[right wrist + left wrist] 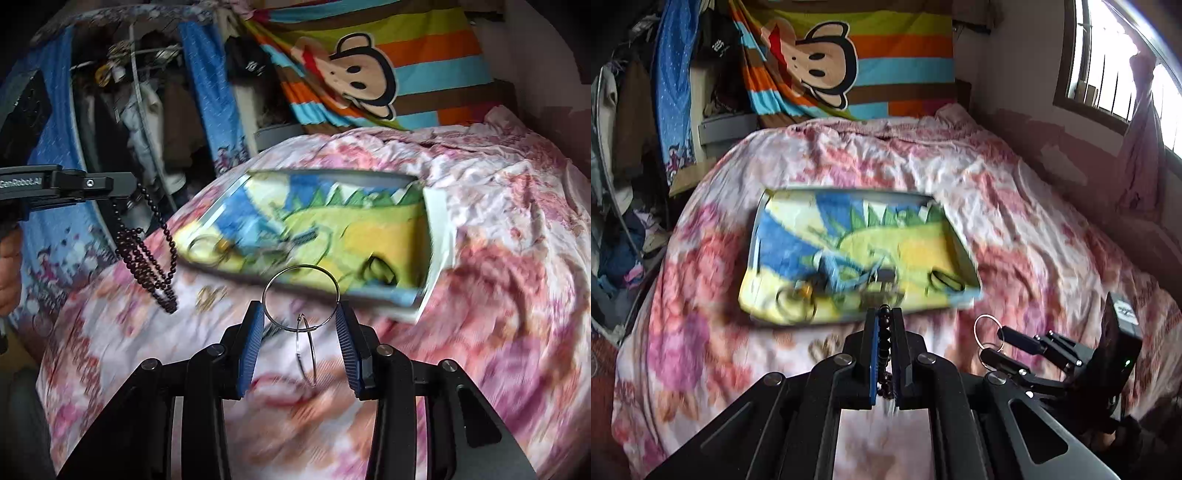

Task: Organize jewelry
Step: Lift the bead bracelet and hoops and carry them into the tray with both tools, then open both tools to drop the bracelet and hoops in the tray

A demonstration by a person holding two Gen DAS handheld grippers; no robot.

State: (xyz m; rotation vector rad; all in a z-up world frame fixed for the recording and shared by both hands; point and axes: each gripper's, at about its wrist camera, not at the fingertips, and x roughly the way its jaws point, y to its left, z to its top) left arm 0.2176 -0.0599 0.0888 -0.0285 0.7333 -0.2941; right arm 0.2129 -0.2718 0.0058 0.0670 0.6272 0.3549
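My left gripper (884,314) is shut on a string of dark beads (884,339), which runs between its blue pads. In the right wrist view the same gripper (136,188) holds the beads (147,254) hanging in loops above the bed. My right gripper (300,314) is shut on a pair of large silver hoop earrings (301,295); one hoop stands up between the pads, the other dangles below. It shows in the left wrist view (991,345) with the hoop (988,330). A white tray (439,236) lined with a dinosaur-print cloth (849,254) lies ahead, holding several blurred jewelry pieces.
The tray rests on a bed with a pink floral cover (1015,221). A striped monkey-print blanket (849,55) hangs at the head. A cluttered wardrobe (147,110) stands to the left, a barred window (1108,74) to the right.
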